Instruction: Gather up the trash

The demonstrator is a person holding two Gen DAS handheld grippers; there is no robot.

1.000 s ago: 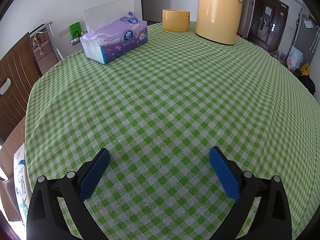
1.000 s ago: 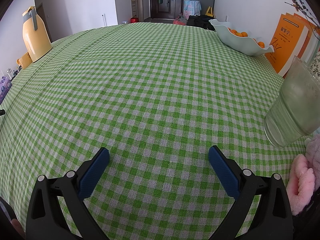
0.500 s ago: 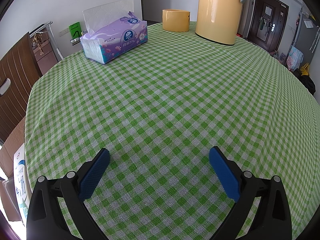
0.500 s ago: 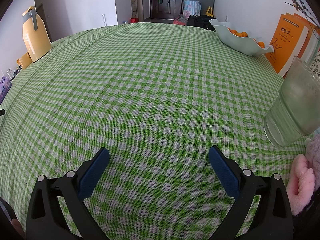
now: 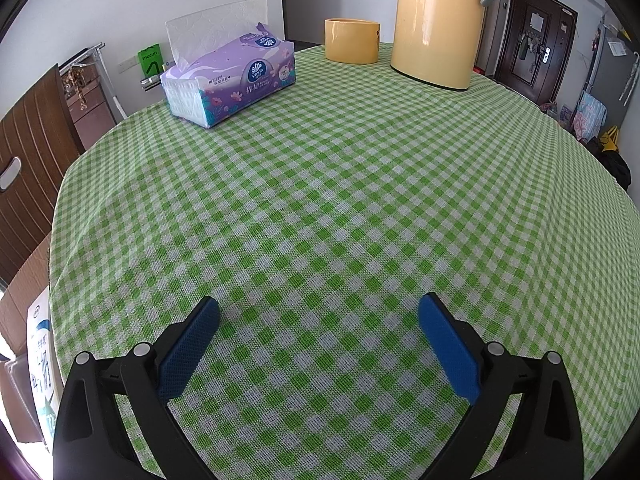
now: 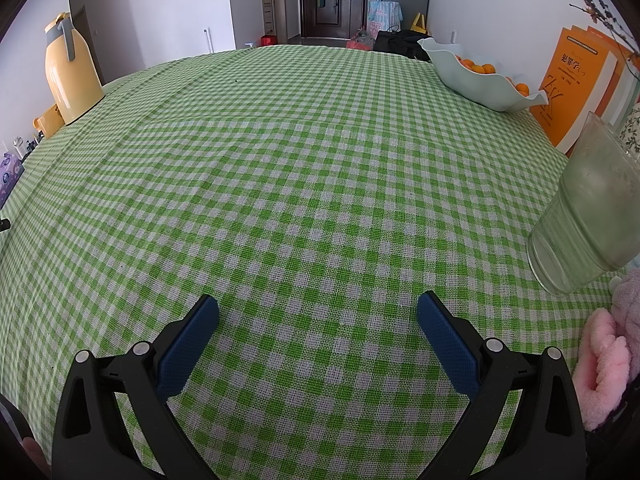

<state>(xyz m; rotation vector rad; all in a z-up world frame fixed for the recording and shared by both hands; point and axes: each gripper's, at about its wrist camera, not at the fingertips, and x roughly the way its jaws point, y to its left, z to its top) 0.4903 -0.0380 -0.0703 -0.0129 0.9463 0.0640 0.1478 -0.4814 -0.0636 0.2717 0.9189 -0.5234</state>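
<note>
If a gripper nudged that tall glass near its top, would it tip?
Probably: the glass is tall and narrows toward its base, and the checked cloth may snag it. It looks full, so likely heavy and apt to spill. Smooth walls could be slippery.

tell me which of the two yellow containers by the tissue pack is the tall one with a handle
The yellow jug, right of the short yellow cup. It towers over the cup and has a grey handle; the cup is squat and open-topped, nearer the tissue pack.
</note>
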